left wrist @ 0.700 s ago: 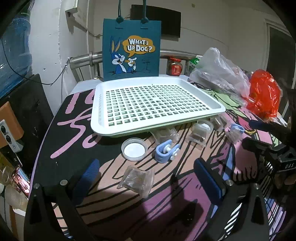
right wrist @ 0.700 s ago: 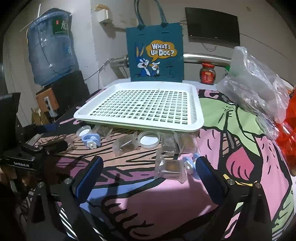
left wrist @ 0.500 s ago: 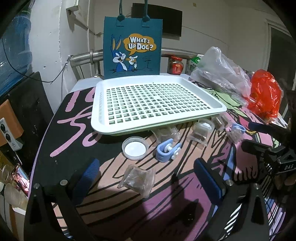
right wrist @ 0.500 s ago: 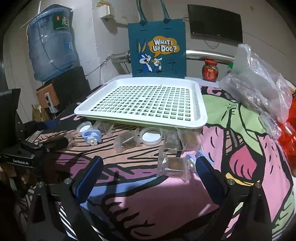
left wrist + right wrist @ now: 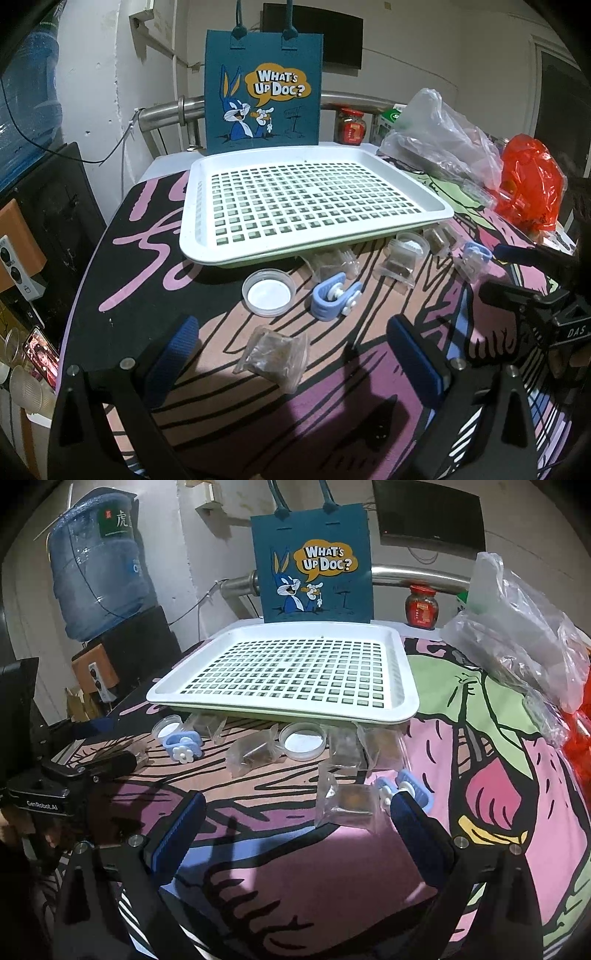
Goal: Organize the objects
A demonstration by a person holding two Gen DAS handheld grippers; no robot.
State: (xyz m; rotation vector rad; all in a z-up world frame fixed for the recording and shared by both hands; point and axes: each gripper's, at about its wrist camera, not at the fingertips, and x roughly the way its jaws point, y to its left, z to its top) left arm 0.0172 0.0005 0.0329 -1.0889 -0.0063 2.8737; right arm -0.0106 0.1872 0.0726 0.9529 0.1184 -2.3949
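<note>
Both tools are spread wide and hold nothing. The left tool (image 5: 291, 354) hangs over a clear crinkled plastic packet of brown contents (image 5: 273, 356) on the desk, lying between its pads, near the desk's front edge, before the white slotted plastic tray (image 5: 192, 236). The right tool (image 5: 295, 827) is farther.

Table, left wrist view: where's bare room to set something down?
Free: the white tray, nothing in it; the tablecloth left of it; the stretch nearest the camera behind the brown packet. Crowded: along the tray's front edge, with the round lid, blue clip and packets.
</note>
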